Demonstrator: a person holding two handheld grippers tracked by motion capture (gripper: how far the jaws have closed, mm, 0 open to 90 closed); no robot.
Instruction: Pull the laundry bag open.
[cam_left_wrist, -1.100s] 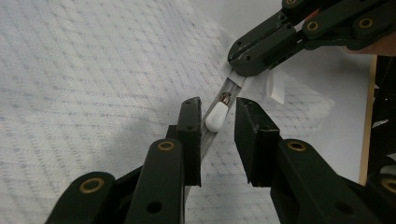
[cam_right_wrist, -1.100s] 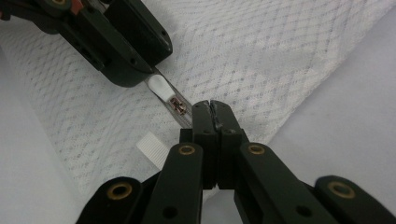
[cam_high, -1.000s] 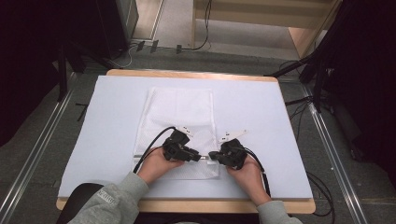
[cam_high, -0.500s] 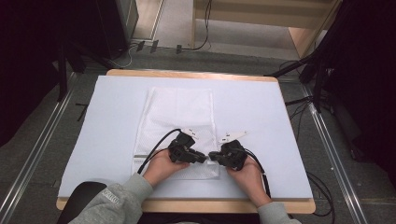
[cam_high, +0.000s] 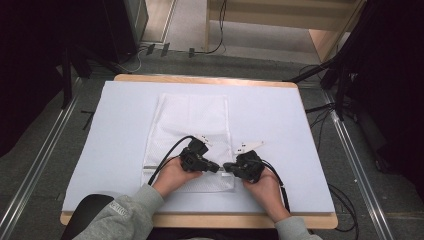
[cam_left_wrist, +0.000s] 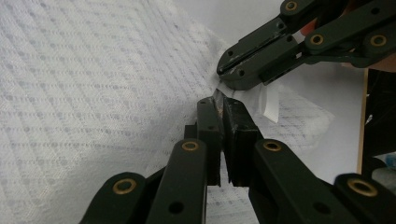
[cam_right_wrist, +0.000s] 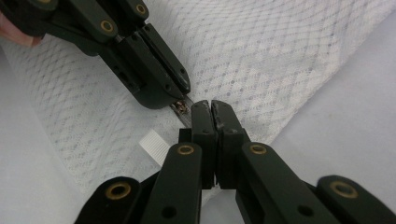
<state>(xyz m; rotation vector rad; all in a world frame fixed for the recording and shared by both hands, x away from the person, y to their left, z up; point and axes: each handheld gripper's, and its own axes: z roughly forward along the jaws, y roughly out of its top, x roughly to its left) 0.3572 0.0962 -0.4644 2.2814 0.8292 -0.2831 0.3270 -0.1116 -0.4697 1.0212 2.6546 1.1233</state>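
Zipper pull (cam_right_wrist: 180, 106) pinched in left gripper (cam_high: 216, 168) — right gripper (cam_high: 227, 167) (clamped on mesh bag (cam_high: 192, 120)) alongside

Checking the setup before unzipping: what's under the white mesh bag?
The mesh bag lies flat on a pale blue cover over the wooden table. Whatever sits directly beneath or inside it is hidden by the fabric.

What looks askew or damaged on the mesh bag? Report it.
Nothing stands out. The white mesh bag lies flat on the table. The left hand-held gripper and right hand-held gripper meet, jaws shut, at its zipper near the bottom edge.
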